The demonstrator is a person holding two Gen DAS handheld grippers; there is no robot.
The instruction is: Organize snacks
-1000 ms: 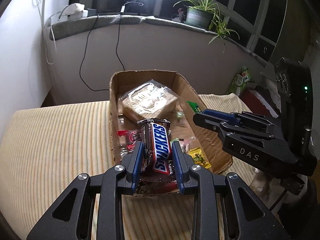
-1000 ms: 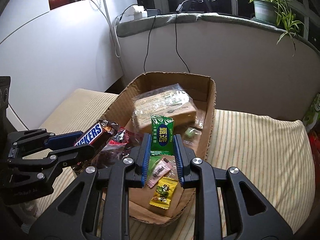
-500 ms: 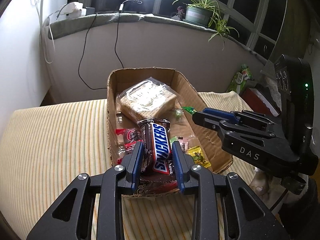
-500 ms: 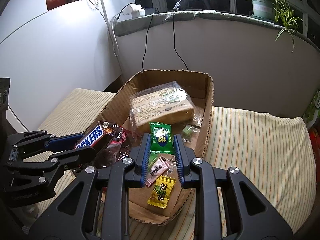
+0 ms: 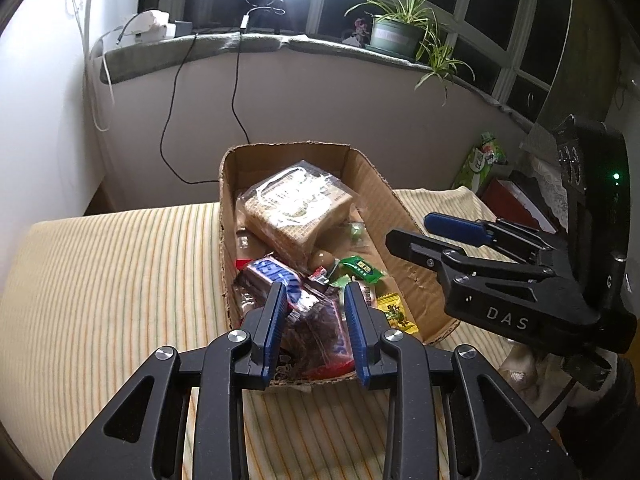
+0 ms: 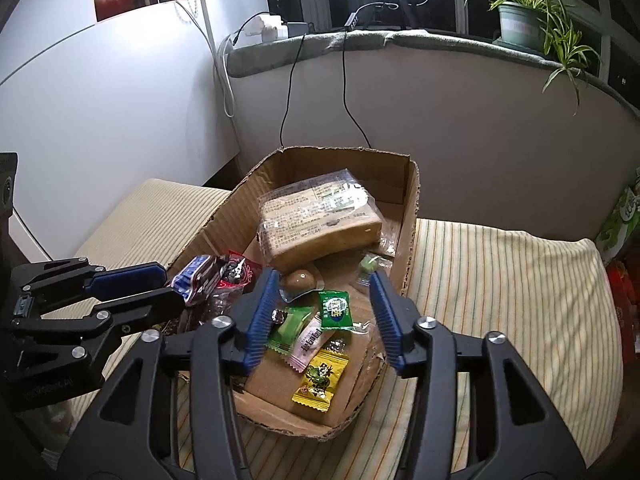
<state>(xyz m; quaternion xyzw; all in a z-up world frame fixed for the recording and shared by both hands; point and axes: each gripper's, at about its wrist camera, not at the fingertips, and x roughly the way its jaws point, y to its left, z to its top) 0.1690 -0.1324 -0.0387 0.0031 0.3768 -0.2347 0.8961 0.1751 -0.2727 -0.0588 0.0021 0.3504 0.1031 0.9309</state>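
A cardboard box on the striped cushion holds the snacks. My left gripper is open above the box's near end; the Snickers bar lies loose in the box between its fingers, on a dark red packet. My right gripper is open wide over the box; the green candy packet lies loose below it. Beside it lie a light green candy, a pink candy and a yellow packet. A wrapped bread loaf fills the far end.
The striped cushion spreads on both sides of the box. A wall with hanging black cables rises behind. A potted plant stands on the sill. Green and red packages lie at the far right.
Both grippers have opened. The Snickers bar has dropped from the left gripper into the box. The green packet has dropped from the right gripper among the candies.
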